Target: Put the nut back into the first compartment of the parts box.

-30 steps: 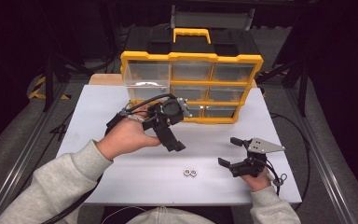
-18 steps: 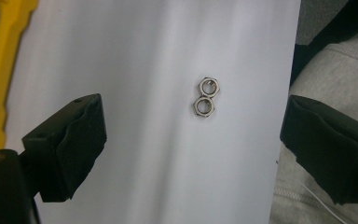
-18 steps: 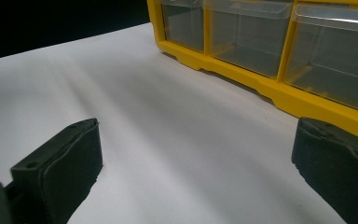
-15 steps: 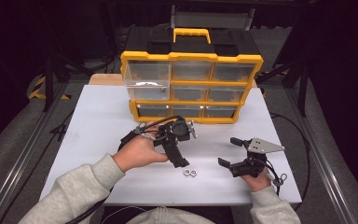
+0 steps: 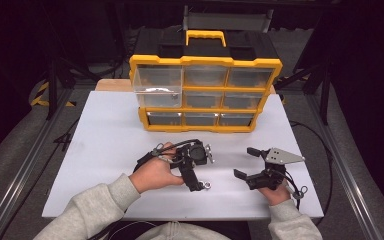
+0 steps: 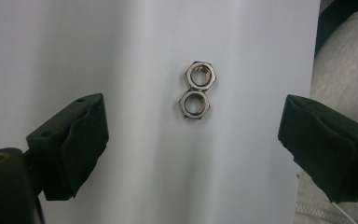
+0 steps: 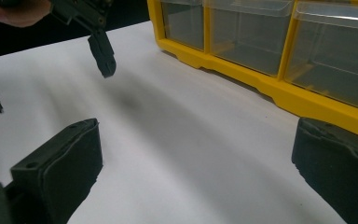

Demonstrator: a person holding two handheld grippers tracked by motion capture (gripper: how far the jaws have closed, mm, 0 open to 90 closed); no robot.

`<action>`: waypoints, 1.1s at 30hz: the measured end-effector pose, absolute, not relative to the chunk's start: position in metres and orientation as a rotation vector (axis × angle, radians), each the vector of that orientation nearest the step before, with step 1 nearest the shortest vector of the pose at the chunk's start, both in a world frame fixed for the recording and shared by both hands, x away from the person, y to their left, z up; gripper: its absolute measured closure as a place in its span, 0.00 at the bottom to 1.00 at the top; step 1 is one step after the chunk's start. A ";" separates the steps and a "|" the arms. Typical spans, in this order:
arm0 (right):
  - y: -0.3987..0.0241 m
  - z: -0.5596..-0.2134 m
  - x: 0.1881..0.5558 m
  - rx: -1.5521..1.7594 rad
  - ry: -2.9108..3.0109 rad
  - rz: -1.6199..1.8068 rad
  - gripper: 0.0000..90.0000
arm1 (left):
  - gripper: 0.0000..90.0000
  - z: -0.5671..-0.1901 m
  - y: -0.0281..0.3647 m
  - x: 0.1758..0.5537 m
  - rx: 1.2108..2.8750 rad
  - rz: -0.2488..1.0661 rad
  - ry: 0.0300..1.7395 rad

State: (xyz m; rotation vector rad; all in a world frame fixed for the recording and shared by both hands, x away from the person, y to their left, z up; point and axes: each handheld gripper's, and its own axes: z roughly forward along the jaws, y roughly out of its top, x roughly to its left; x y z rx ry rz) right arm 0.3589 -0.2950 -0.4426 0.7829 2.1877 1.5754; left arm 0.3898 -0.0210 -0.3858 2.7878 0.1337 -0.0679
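On the white table (image 5: 105, 150), near its front edge, two small silver hex nuts (image 6: 196, 91) lie flat, touching each other corner to corner. From the left gripper view they sit right between the two black padded jaws, but nothing's touching them, the pads stand well apart on either side with bare table in between. So the left gripper (image 6: 193, 140) is wide open and pointed straight down at the nuts, hanging just over them. From the high view you can see the left hand (image 5: 152, 175) wrapped round that gripper's body, grey sleeve coming in from the bottom, and one shiny nut peeking out right by the jaw tips.

The right gripper (image 5: 247, 162) sits further to the right on the table, well apart from the nuts, held in the right hand (image 5: 275, 192), grey three-cornered plate on top. Its jaws are spread wide too, nothing between them except plain table, and its own view looks out low across the surface.

Behind all that, at the back of the table, stands a yellow plastic organiser box with clear drawers (image 5: 205, 95) and a black top with a yellow carry handle. The top-left drawer sticks out a bit from the front compared to the rest
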 end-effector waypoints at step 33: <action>-0.294 -0.444 0.359 0.777 2.200 1.561 0.03 | 0.74 -0.423 -0.034 0.384 2.867 -0.041 0.147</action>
